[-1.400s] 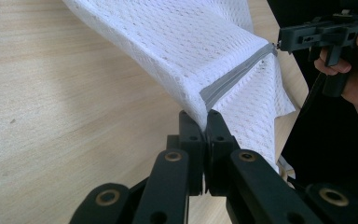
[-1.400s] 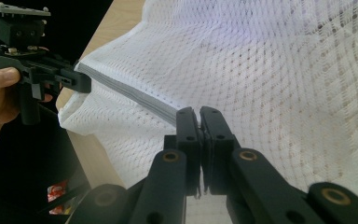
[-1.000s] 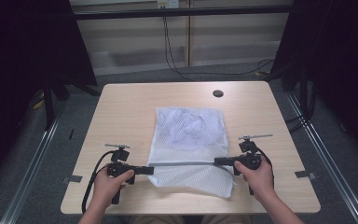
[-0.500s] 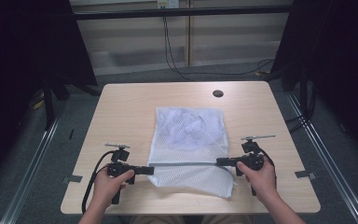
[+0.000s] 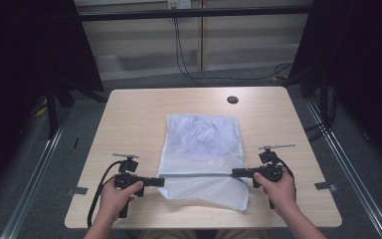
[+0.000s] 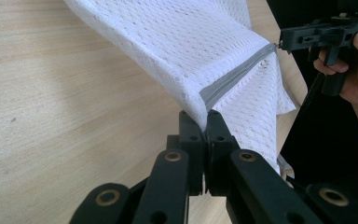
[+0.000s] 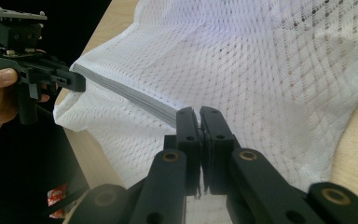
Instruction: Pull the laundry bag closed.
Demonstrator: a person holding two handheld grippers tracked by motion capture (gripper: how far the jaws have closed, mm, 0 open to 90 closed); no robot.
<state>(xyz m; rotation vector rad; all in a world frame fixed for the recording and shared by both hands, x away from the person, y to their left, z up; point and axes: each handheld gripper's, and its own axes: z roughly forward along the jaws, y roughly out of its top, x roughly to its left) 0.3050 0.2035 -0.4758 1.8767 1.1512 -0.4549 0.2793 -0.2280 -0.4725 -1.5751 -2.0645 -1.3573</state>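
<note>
- White mesh laundry bag [image 5: 201,149] with grey zipper band [image 5: 195,176] lies centre of the light wooden bench [image 5: 134,114]; its near part is lifted off the surface, its far part lies flat.
- Left tool [image 5: 160,181], lower left of the high view: clenched on the left end of the grey band. In the left tool view the jaws pinch the bag corner [image 6: 200,105] where the band [image 6: 235,77] meets the mesh.
- Right tool [image 5: 235,173], lower right of the high view: clenched on the right end of the same band. In the right tool view the jaws close on the band [image 7: 135,95] at lower centre of the frame.
- Band runs taut and nearly straight between both tools, across the lower middle of the high view.
- Below the band a flap of mesh [image 5: 214,191] hangs toward the near bench edge and rests on the wood.
- Left tool view, upper right: the right tool [image 6: 279,45] on the far band end.
- Right tool view, upper left: the left tool [image 7: 81,83] on its end.
- Small round dark hole [image 5: 232,99] in the bench top, upper right of the bag, well apart from it.
- Black cable [image 5: 99,194] loops from the left tool toward the near bench edge.
</note>
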